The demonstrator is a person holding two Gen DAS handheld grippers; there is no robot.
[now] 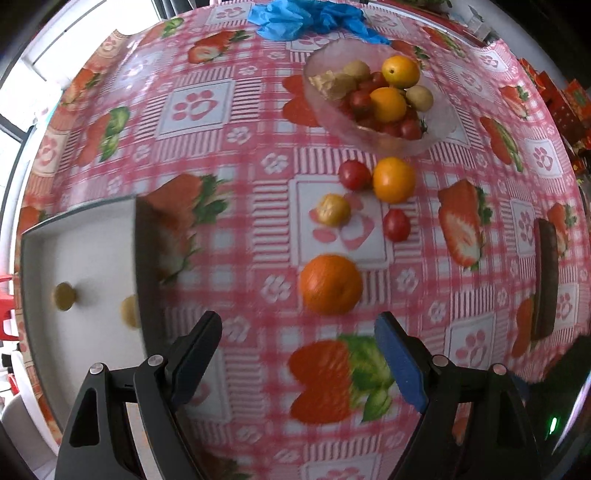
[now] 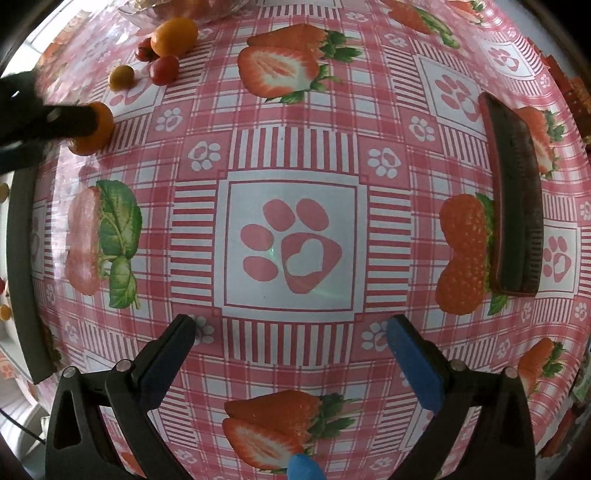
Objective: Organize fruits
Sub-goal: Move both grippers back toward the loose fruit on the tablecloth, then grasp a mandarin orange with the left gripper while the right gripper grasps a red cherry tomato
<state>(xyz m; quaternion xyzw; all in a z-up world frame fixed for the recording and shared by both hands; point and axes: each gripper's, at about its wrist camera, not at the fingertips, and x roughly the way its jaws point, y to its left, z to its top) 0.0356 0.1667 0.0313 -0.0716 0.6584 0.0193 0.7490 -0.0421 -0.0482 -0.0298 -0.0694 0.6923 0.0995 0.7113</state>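
Note:
My left gripper (image 1: 299, 332) is open and empty, just short of an orange (image 1: 330, 283) lying on the tablecloth. Beyond it lie a small yellow fruit (image 1: 333, 209), two red tomatoes (image 1: 396, 225) (image 1: 354, 174) and a yellow-orange fruit (image 1: 393, 179). A clear glass bowl (image 1: 325, 107) farther back holds several mixed fruits. A white tray (image 1: 85, 251) at the left holds two small yellowish fruits (image 1: 65, 296). My right gripper (image 2: 291, 328) is open and empty above a paw print. In the right wrist view the left gripper's finger partly covers the orange (image 2: 99, 129) at the far left.
A dark brown tray (image 2: 517, 199) lies at the right; it also shows in the left wrist view (image 1: 546, 280). A crumpled blue bag (image 1: 306, 16) lies at the table's far edge. The white tray's grey rim (image 2: 22, 280) runs along the left of the right wrist view.

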